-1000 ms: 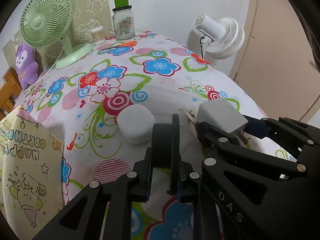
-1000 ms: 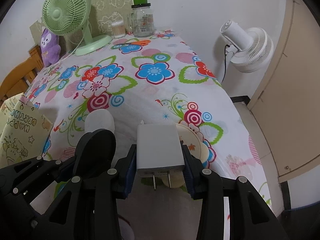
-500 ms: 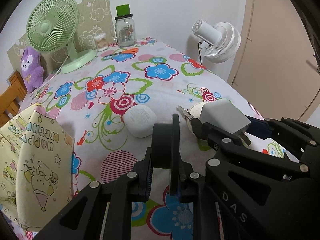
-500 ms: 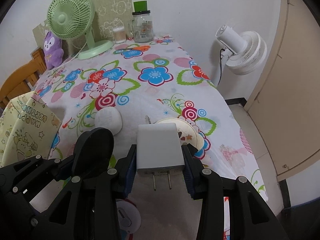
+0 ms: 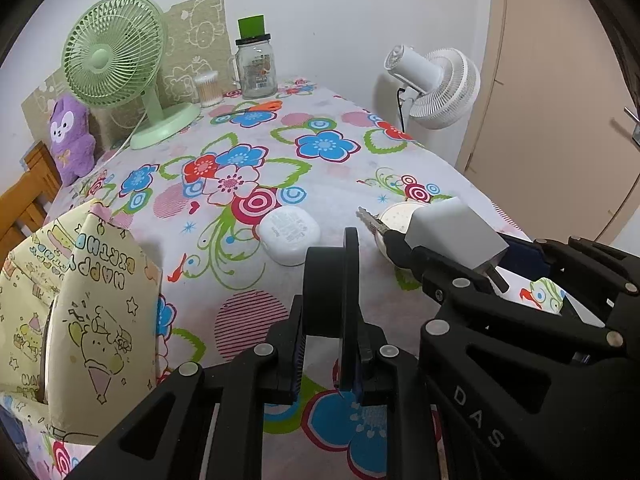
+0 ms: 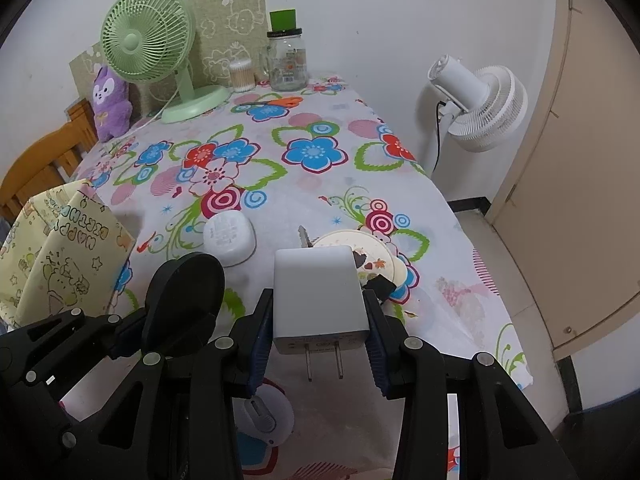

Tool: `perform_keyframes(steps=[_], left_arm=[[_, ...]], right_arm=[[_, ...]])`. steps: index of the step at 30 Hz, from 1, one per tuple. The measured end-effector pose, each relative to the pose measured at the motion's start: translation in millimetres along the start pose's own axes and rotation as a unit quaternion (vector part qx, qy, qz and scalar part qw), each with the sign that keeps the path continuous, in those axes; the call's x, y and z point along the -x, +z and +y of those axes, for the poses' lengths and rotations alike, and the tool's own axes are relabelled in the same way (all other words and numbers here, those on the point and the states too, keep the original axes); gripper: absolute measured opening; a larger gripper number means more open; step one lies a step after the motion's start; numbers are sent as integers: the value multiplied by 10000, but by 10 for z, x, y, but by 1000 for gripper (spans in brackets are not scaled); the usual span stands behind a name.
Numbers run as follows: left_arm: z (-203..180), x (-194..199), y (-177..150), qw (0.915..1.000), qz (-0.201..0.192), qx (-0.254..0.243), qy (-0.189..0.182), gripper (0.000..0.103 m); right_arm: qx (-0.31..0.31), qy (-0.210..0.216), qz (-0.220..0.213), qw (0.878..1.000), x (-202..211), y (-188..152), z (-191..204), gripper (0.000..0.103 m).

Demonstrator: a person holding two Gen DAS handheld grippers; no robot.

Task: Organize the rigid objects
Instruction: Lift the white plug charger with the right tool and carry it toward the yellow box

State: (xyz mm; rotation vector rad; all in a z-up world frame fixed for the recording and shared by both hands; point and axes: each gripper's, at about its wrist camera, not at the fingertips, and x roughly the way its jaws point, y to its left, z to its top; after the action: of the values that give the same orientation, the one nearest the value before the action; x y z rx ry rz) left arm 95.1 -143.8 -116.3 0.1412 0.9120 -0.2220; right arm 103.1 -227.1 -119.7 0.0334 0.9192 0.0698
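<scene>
My right gripper (image 6: 318, 320) is shut on a white plug adapter (image 6: 318, 294), prongs pointing back toward the camera, held above the near part of the table; it also shows in the left wrist view (image 5: 456, 236). My left gripper (image 5: 330, 320) is shut on a black round disc (image 5: 330, 280), seen edge-on; the disc shows in the right wrist view (image 6: 182, 292). A white rounded case (image 5: 289, 233) lies on the flowered cloth ahead. A key (image 6: 305, 237) rests on a cream round coaster (image 6: 360, 256). A yellow birthday gift bag (image 5: 76, 300) stands at the left.
A green desk fan (image 5: 116, 64), a purple plush (image 5: 70, 142), a cotton swab jar (image 5: 208, 88), a glass jar (image 5: 256, 68) and orange scissors (image 5: 256, 108) stand at the far end. A white fan (image 6: 476, 100) stands off the table's right edge. A white round device (image 6: 262, 420) lies under my right gripper.
Both grippers have pulled back and risen from the table, still holding the disc and the adapter. More of the table and the gift bag have come into view.
</scene>
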Motion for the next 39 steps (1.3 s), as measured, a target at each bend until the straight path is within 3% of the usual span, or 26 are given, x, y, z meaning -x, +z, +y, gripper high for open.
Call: perform_keyframes(steps=[14,39], left_arm=[[38,222,11,9997,-183,-131,110,17],[124,742,0,9979,-558,-329,-14,17]], right_arm=[[-48,-17,-135,9999,194,3,78,45],[-148,-208,-533,9983,735,4,232,45]])
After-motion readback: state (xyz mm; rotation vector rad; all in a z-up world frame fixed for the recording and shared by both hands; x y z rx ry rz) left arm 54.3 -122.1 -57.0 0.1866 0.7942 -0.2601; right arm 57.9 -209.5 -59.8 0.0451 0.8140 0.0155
